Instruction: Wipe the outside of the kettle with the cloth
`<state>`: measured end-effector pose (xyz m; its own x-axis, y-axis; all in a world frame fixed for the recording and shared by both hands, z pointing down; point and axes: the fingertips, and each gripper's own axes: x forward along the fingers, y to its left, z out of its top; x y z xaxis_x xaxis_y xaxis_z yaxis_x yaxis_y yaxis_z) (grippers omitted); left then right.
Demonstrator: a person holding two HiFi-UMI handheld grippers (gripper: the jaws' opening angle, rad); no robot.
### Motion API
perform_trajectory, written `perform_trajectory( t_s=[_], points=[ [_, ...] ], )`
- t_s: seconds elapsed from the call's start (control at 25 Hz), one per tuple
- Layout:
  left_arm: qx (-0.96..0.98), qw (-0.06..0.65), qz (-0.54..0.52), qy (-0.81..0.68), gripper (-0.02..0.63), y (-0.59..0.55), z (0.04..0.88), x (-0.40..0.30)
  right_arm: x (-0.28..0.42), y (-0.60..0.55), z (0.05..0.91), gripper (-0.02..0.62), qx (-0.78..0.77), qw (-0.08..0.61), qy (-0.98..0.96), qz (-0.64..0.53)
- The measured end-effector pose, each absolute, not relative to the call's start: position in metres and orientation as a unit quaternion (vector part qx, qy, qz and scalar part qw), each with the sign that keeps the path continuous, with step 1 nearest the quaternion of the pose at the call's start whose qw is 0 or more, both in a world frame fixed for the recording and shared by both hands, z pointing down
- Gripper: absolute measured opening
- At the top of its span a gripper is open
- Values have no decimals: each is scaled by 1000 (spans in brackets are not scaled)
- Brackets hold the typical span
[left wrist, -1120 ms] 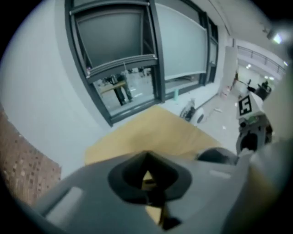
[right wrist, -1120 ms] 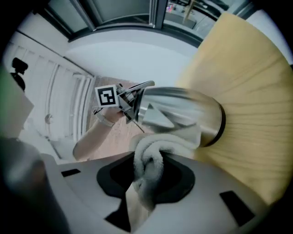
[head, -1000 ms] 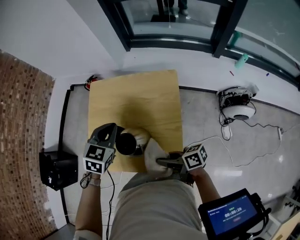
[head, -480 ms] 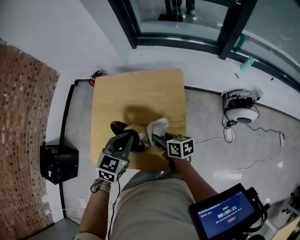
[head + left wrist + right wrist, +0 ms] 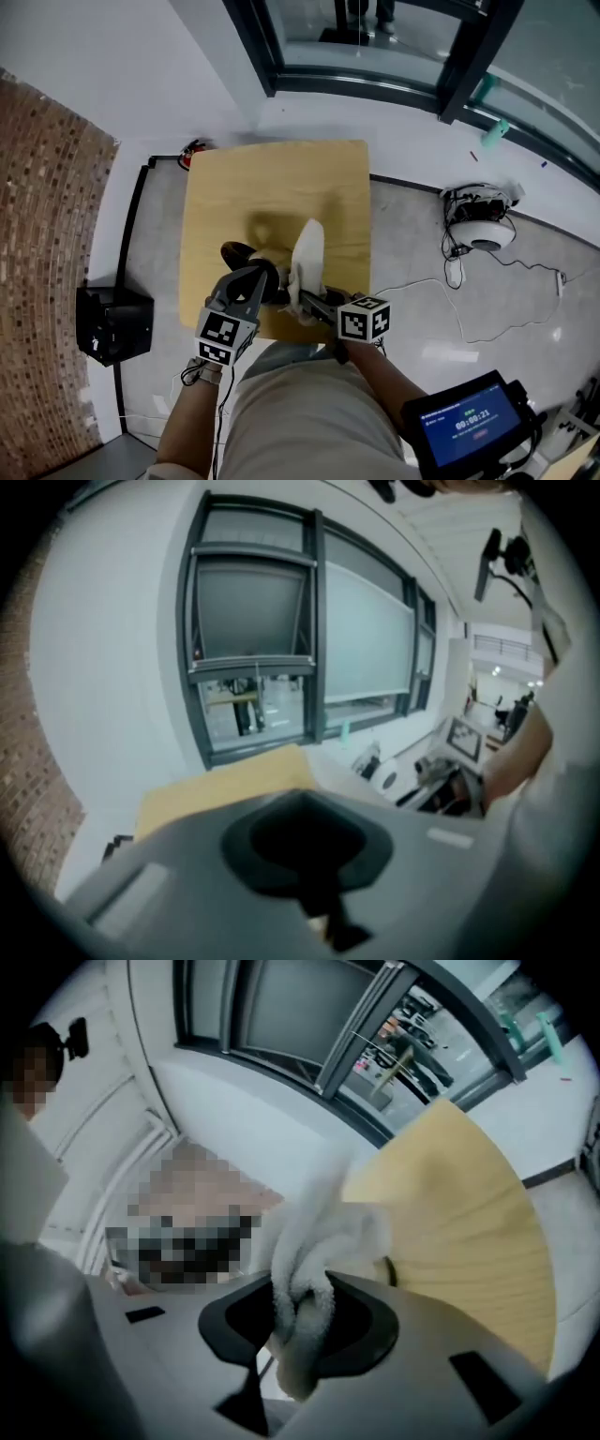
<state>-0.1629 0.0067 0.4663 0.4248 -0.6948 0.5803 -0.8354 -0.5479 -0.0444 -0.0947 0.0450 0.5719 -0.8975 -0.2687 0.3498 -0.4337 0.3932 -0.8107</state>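
The cloth [image 5: 307,251] has swung up — now stretched tall beside the kettle [image 5: 237,253].

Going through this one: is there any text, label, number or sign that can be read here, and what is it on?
Black handheld device with blue screen: timer-style digits beginning "00:00:"; the last digits and the smaller lines are too blurred to read.
Marker cubes on the left gripper and right gripper: black-and-white square patterns only, no letters.
White cloth, dark kettle, light wooden table: no print visible.

The light wooden table [image 5: 281,187] bears a kettle [image 5: 255,261] near its front edge.
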Motion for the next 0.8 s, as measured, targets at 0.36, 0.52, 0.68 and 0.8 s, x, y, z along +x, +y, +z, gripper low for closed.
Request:
perform_trajectory(
  t_s=[0.36, 0.52, 0.68, 0.8],
  points=[
    [830, 127, 283, -463, 2, 8, 465, -164, -99, 61, 581, 109, 202, 80, -823, 525],
    [827, 127, 287, -467, 2, 3, 466, -161, -98, 43, 569, 109, 196, 91, -824, 524],
    [826, 126, 286, -468, 2, 7, 465, -165, -111, 28, 527, 109, 178, 16, -860, 478],
    [826, 128, 288, -467, 2, 9, 463, -161, -90, 19, 615, 109, 241, 98, -788, 559]
  ],
)
